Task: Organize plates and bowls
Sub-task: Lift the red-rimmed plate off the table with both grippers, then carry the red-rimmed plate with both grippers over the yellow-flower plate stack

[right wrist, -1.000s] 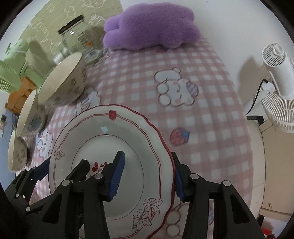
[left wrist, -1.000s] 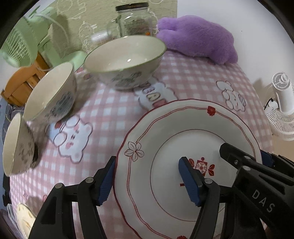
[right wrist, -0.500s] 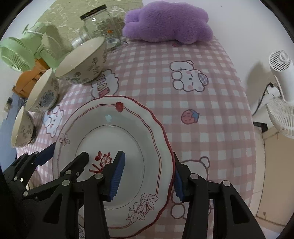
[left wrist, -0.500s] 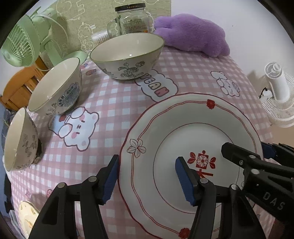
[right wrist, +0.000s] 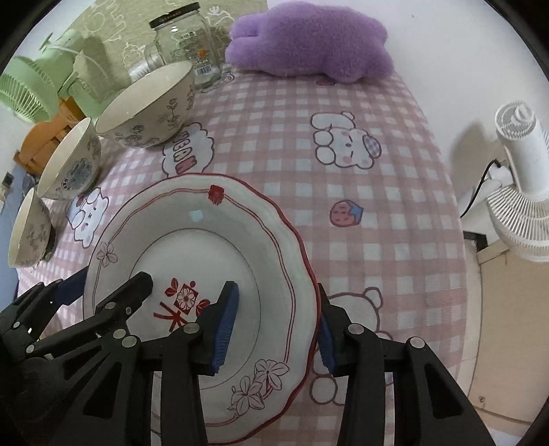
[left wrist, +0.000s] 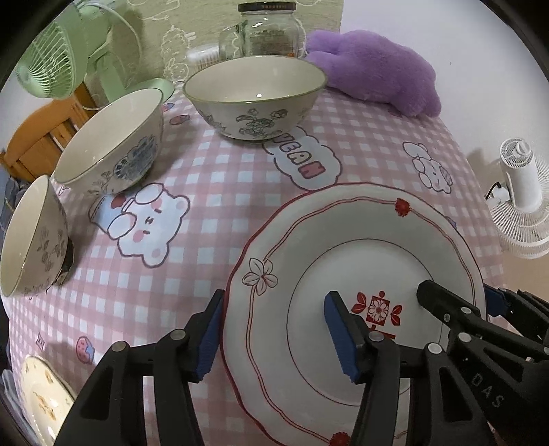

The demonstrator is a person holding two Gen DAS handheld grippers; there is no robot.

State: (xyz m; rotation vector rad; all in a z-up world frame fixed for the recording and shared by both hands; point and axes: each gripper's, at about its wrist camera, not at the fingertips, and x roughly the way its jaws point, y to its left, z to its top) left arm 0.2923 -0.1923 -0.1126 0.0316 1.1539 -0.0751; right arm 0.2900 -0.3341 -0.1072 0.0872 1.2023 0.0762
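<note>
A white plate point(left wrist: 357, 254) with a wavy red rim sits on the near part of the counter point(left wrist: 212, 192), which is covered in a pink checked cloth with cartoon bears. Both grippers straddle that plate from opposite sides. The left gripper point(left wrist: 274, 334) has one blue pad just outside the plate's left rim and the other over the well, beside the red flower mark; its jaws have just been closing, with the rim between them, and I can't make out that the pads actually press on it. The right gripper point(right wrist: 274, 329) does the same on the right rim, one pad over the well and one outside the edge, its jaws also having just been closing around the rim, not visibly clamped. To the left of the plate three bowls stand in a curved row: a big bowl point(left wrist: 255, 97) at the far side, a middle bowl point(left wrist: 109, 137) nearer and further left, and a small bowl point(left wrist: 31, 240) nearest, at the left edge. A second, cream plate point(left wrist: 41, 398) peeks in at the near left corner. Behind the big bowl is a glass jar point(left wrist: 267, 31), with a purple plush toy point(left wrist: 377, 72) to its right at the far edge. A green fan point(left wrist: 51, 58) stands far left, a white fan point(left wrist: 521, 199) off the counter to the right.
</note>
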